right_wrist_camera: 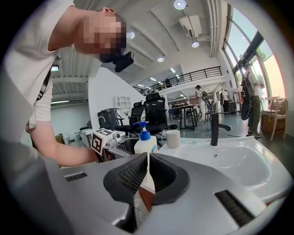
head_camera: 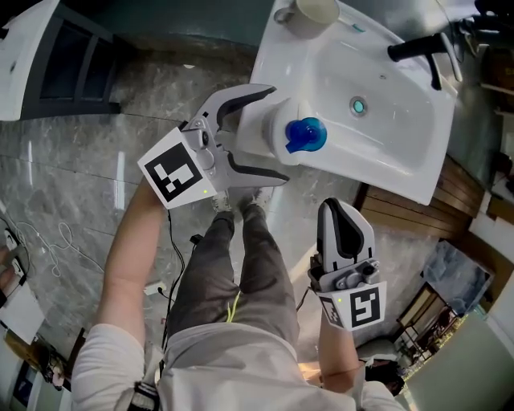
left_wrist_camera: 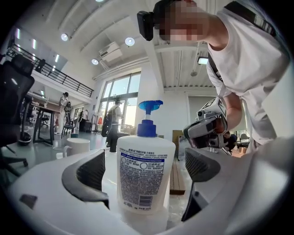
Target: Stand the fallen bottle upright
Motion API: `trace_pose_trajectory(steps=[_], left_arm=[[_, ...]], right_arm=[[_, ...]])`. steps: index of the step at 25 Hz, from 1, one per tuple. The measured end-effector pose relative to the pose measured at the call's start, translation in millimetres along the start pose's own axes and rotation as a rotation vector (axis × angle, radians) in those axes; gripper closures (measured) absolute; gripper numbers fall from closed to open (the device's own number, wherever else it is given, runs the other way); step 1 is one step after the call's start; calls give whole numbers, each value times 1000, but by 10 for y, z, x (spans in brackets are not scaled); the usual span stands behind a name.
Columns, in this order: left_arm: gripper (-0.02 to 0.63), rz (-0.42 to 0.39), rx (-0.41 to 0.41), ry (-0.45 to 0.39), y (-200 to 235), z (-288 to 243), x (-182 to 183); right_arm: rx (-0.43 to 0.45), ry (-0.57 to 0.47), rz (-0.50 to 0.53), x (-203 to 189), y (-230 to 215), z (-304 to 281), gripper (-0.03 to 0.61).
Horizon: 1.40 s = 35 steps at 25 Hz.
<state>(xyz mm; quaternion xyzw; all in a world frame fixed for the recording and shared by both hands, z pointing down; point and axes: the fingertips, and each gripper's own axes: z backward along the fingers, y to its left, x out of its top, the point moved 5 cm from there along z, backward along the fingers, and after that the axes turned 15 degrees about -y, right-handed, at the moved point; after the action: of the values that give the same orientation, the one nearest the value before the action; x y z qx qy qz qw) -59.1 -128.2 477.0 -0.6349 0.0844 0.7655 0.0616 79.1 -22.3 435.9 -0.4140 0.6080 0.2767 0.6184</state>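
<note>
A white bottle (head_camera: 277, 132) with a blue pump top stands upright on the near rim of the white sink (head_camera: 401, 172). My left gripper (head_camera: 273, 135) is level around the bottle, jaws open, one on each side. In the left gripper view the bottle (left_wrist_camera: 143, 156) stands between the black pads (left_wrist_camera: 89, 174) with a gap on both sides. My right gripper (head_camera: 344, 210) hovers apart, nearer the person, below the sink's edge, its jaws shut on nothing. From the right gripper view, the bottle (right_wrist_camera: 146, 143) shows just beyond the closed right gripper (right_wrist_camera: 148, 172).
A black faucet (head_camera: 418, 50) stands at the sink's far side and a white mug (head_camera: 309, 14) sits on its far left corner. Grey marble floor (head_camera: 88, 177) lies to the left, and wooden boards (head_camera: 418, 205) to the right. The person's legs (head_camera: 233, 273) are below the sink.
</note>
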Motion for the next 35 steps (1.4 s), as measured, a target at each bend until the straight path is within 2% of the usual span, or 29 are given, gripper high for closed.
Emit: trace_pose_trajectory(steps=[9,11,15,21,24,25,26,27,28,31,35], left_arm=[[77,79,128,13,-304,217,211],[77,67,141,23,-394,252,268],[80,53,230,16,-507,329,437],[83,25,237,54,-764,252,654],[92,-2,284,61,-822,232,751],[107,-12,317,54,-831,244,792],[186,-21,358,43,-834,263,840],[370,-26,400,32,-834,284,885],[440,-25,432,27,-833,297,918],[450,-34,462,46,-827,267,977],[522,-90,475,88,-848,178,1070]], right_arm=[[1,-42,30,389,184,185,537],[2,-55,36,479,255,223,537],[7,-80,48,697,393,326,537],[7,-114,68,1014,506,547,537],[8,-127,78,1134,547,635,537],[8,-134,81,1173,558,664,537],[8,-140,83,1213,566,694,537],[8,-147,86,1253,568,726,537],[8,-152,88,1293,564,758,537],[9,-157,96,1390,526,821,537],[13,-161,102,1485,494,872,537]])
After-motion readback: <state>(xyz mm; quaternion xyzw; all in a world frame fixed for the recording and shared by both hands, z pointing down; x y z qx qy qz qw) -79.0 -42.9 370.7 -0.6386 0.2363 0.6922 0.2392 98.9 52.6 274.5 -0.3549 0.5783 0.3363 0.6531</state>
